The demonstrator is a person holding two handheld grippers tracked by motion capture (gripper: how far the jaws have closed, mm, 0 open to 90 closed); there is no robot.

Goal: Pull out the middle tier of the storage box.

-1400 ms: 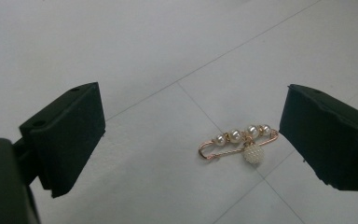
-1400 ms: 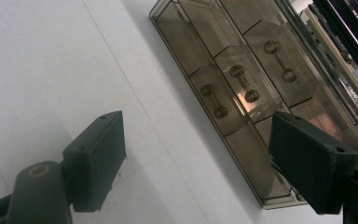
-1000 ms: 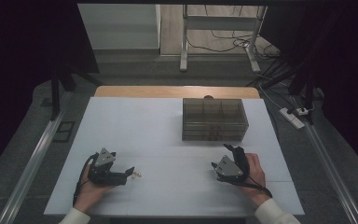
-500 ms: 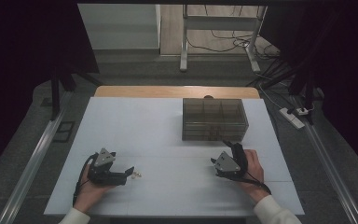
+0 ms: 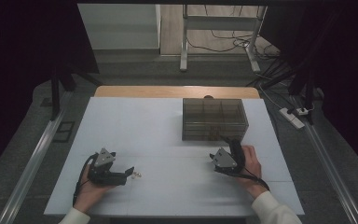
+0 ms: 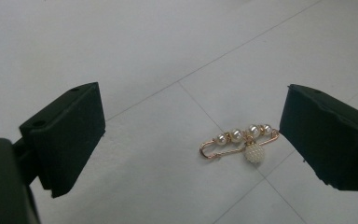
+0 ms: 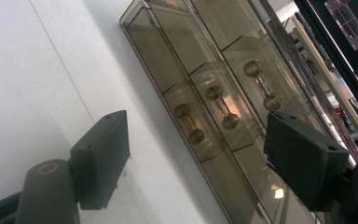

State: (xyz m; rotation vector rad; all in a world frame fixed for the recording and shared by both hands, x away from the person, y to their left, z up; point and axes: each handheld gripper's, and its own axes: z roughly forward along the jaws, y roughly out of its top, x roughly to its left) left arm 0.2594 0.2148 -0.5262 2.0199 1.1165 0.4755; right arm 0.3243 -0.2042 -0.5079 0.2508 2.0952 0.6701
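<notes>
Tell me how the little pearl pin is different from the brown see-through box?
The pin is tiny, gold with white pearls; the box is big, smoky brown plastic. The pin lies flat on the table by the left gripper; the box stands upright before the right gripper. Both rest on the white table.

Both tools (image 5: 129,173) (image 5: 213,158) low — jaws apart

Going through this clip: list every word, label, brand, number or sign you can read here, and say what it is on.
No text can be read anywhere.
Dark screen at the upper right of the right gripper view: coloured lines on it, too small and blurred to read.
Smoky transparent plastic drawer box with dumbbell-shaped handles: no label.
Gold safety-pin brooch with white pearls: no marking.
White tabletop: thin seam lines, no writing.
Black gripper jaws: no lettering.
</notes>
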